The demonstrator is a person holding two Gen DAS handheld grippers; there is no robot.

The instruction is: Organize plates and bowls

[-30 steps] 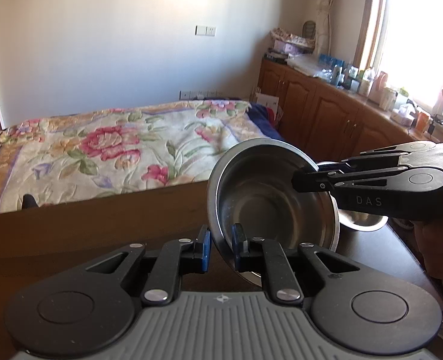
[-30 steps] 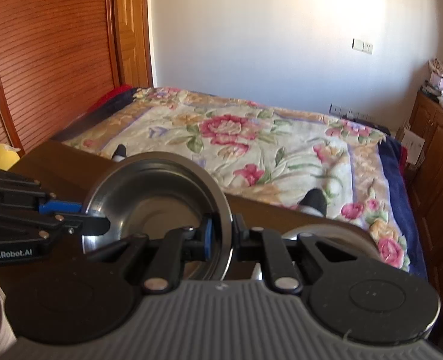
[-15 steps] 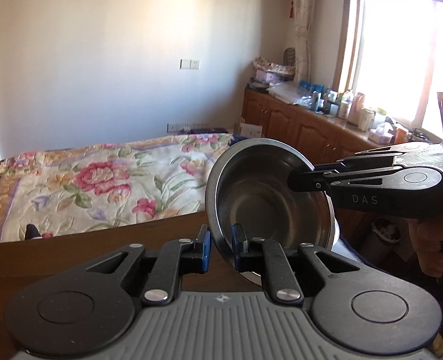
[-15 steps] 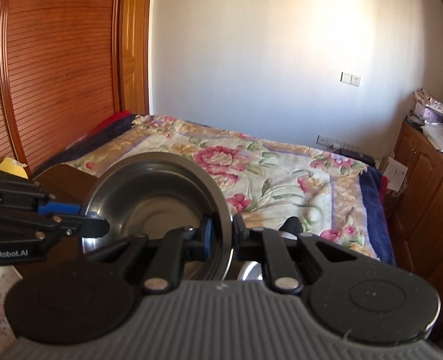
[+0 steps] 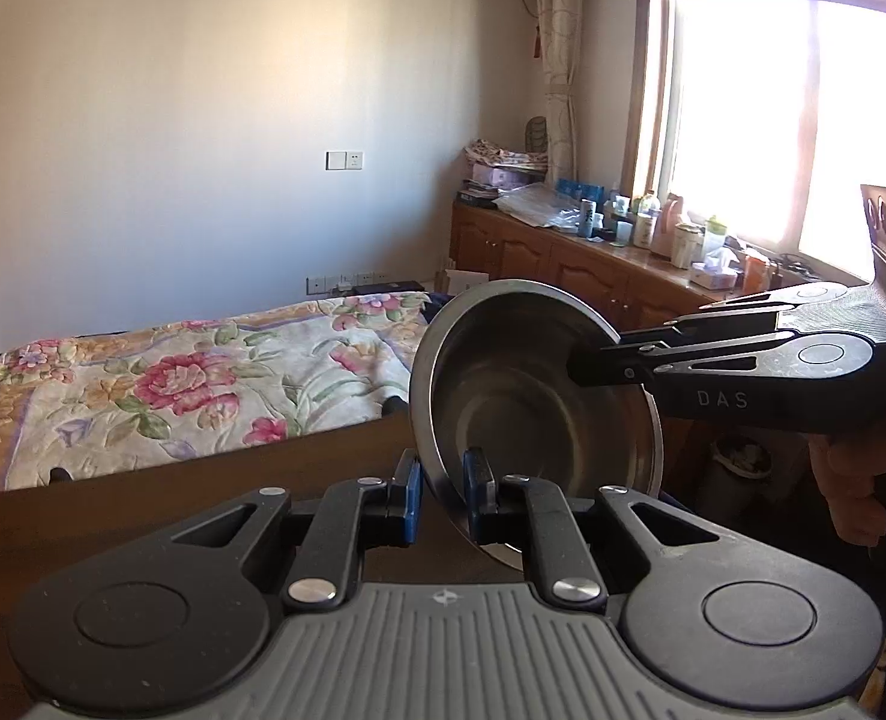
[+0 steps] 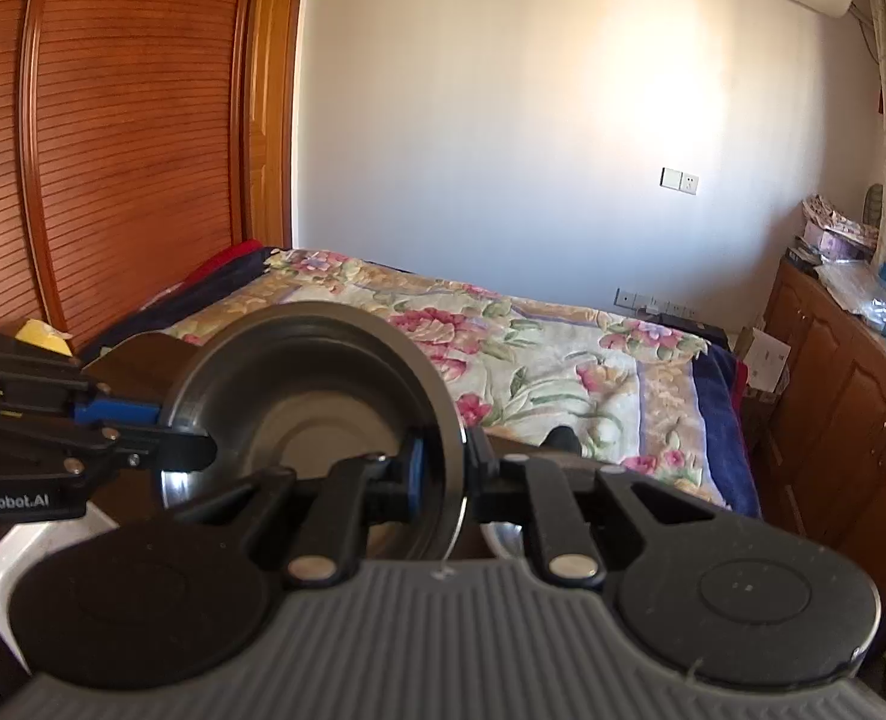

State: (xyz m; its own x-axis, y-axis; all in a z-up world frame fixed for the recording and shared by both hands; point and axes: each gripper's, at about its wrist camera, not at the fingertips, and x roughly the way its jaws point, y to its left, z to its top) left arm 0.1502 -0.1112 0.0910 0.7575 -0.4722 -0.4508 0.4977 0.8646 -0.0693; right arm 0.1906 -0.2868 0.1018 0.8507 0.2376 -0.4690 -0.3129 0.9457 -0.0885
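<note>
pinching the steel bowl by its rim, left gripper and right gripper clamped opposite; light, stiff, slippery.

Open air lies above the bowl; the bed fills the space beyond, cabinets to its right.

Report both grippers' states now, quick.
Left gripper: shut on the steel bowl, jaws pinching its near rim.
Right gripper: shut on the same steel bowl, gripping the opposite rim.
</note>
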